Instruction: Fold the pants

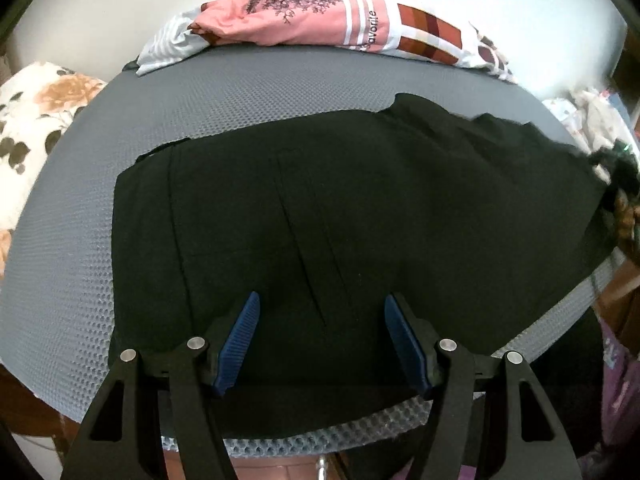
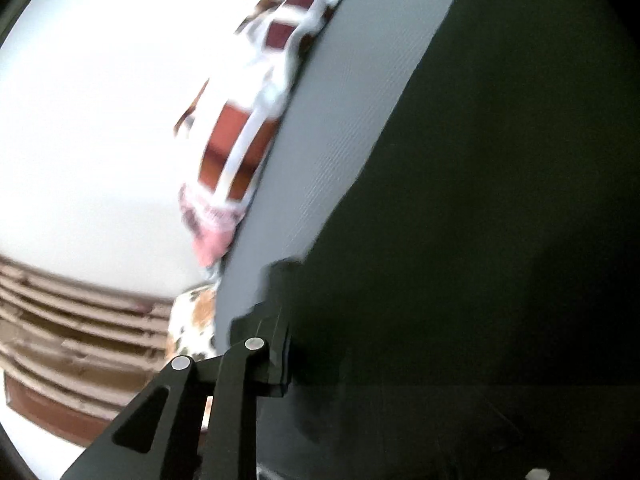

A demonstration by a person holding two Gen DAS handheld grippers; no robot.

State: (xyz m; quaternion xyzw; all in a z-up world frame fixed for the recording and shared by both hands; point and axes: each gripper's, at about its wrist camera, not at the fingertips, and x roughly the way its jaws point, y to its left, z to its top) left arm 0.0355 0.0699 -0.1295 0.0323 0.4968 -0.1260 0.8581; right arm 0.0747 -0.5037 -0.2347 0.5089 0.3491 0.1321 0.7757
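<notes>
Black pants (image 1: 340, 208) lie spread across a grey textured mat (image 1: 240, 92), waistband to the left and legs running off to the right. My left gripper (image 1: 322, 340) is open, its blue pads (image 1: 240, 344) held just above the near part of the pants. In the right wrist view the pants (image 2: 480, 200) fill the right side, draped over the right gripper (image 2: 296, 344) and hiding its right finger. Only its left finger (image 2: 276, 352) shows, pressed against the cloth. The view is tilted and blurred.
A pile of pink, white and brown clothes (image 1: 340, 12) lies at the mat's far edge, also blurred in the right wrist view (image 2: 248, 132). A floral cushion (image 1: 36, 120) is at the left. A white wall stands behind. Clutter (image 1: 600, 120) sits at the right.
</notes>
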